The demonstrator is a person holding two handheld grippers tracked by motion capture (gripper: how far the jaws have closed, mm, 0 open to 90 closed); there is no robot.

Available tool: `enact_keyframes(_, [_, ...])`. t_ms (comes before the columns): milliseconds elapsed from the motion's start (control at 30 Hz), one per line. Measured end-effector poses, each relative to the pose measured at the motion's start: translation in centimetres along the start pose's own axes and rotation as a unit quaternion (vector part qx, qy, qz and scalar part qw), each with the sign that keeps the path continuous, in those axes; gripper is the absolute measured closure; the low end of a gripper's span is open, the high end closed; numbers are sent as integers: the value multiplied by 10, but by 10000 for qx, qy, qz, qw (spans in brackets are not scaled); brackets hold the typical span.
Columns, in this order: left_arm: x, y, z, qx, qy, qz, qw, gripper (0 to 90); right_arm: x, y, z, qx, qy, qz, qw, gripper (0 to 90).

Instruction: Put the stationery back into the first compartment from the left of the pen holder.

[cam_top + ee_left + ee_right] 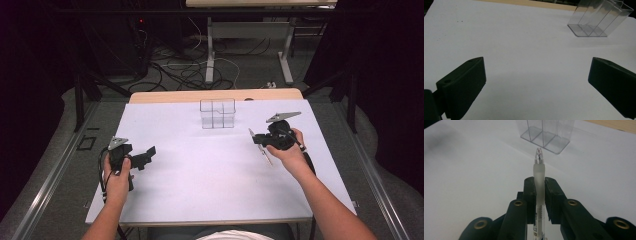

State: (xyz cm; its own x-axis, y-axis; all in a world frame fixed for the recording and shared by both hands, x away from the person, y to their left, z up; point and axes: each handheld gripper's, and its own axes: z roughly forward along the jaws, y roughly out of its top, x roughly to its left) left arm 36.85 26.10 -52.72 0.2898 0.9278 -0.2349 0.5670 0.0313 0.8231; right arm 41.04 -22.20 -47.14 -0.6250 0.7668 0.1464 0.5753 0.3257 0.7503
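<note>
Pen [539,182] clamped in the right hand-held gripper [539,185], above the white worktop [200,165].

The frosted, translucent barrel points toward the clear divided holder [218,113] standing near the worktop's far edge; a printed label and barcode strip run along the barrel, too small to read. The left hand-held gripper [148,153] hangs released, its jaws wide apart over bare worktop, well apart from the holder.

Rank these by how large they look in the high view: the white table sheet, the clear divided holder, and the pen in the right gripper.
1. White table sheet, by far the largest.
2. Clear divided holder.
3. Pen, a thin sliver clamped in the right gripper; its length roughly matches the holder's width, but it covers much less area.
</note>
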Motion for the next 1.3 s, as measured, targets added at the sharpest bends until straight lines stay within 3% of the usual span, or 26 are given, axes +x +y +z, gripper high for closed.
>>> enact_keyframes(333, [1,0,1,7,-2,7,10000,13,-5,43,-1,-268,-203,24,9994,803])
enact_keyframes(500, [1,0,0,5,-6,12,10000,12,-3,65,2,-446,-362,-80,9983,803])
enact_keyframes(833, [2,0,0,12,-6,48,10000,12,3,97,13,-302,-395,-197,9986,803])
enact_keyframes(1300, [3,1,-2,-21,-19,33,10000,12,19,130,44,-443,-475,-183,9977,804])
